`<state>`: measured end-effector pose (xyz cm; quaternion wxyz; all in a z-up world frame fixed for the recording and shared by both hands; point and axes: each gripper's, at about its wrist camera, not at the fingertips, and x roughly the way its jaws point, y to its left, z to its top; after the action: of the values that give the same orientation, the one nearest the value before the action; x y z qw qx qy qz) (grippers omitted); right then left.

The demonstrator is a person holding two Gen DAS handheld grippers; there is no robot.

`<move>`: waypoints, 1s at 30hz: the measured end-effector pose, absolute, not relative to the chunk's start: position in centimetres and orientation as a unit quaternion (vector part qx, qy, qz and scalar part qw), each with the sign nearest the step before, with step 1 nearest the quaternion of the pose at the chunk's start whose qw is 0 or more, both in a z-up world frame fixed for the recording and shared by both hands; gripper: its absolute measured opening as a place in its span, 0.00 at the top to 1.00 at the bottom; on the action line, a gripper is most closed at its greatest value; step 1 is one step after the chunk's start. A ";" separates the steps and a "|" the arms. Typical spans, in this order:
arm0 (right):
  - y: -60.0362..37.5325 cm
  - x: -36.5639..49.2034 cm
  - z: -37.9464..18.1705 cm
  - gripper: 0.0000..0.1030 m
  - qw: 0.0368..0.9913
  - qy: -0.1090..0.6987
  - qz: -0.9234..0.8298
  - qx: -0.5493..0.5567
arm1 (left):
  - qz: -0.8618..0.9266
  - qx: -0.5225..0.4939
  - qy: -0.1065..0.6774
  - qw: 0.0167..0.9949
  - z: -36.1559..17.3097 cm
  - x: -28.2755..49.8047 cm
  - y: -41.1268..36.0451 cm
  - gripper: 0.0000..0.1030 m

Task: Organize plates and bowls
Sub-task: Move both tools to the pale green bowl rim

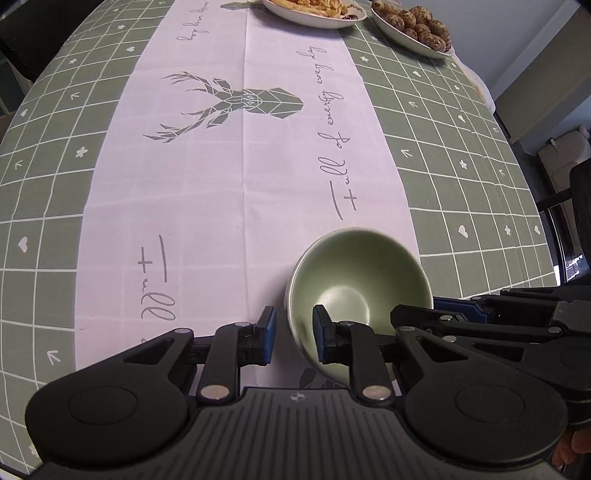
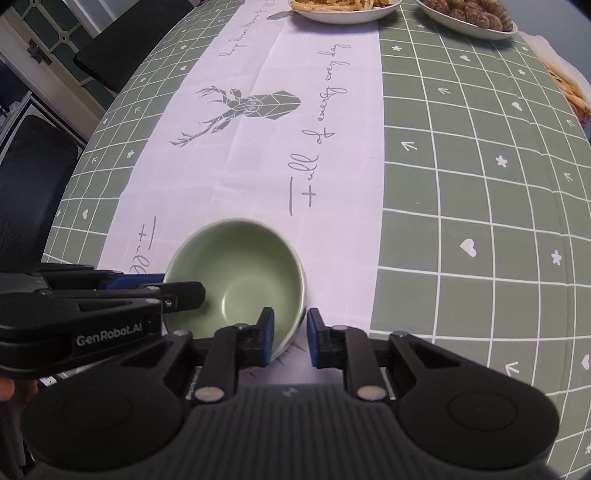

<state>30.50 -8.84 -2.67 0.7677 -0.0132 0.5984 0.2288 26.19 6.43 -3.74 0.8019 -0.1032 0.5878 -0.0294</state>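
A green bowl sits near the table's front edge on the white runner; it also shows in the right wrist view. My left gripper straddles the bowl's left rim, one finger inside and one outside, with a visible gap, so it is open. My right gripper straddles the bowl's right rim the same way, open. Each gripper shows at the edge of the other's view. A white plate of noodles and a white plate of brown buns stand at the far end.
The green checked tablecloth with a white deer-print runner covers the table. Dark chairs stand along the left side. Another plate of food lies at the right edge.
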 end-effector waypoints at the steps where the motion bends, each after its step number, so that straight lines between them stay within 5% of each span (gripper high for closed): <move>1: -8.8 30.6 -2.7 0.86 0.767 0.599 0.228 -0.014 | -0.031 -0.101 0.590 0.801 -3.8 26.3 6.3 0.80; 8: -8.9 31.0 -2.9 0.90 0.764 0.604 0.227 -0.013 | -0.024 -0.082 0.599 0.796 -4.0 26.6 5.9 0.90; 30: -11.6 26.6 2.9 0.92 0.769 0.580 0.262 -0.064 | -0.034 -0.075 0.609 0.789 1.9 22.2 2.3 0.89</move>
<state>26.59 -11.64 2.87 0.7688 -0.0643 0.5800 0.2618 22.19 2.30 1.94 0.7889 -0.0748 0.6091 -0.0336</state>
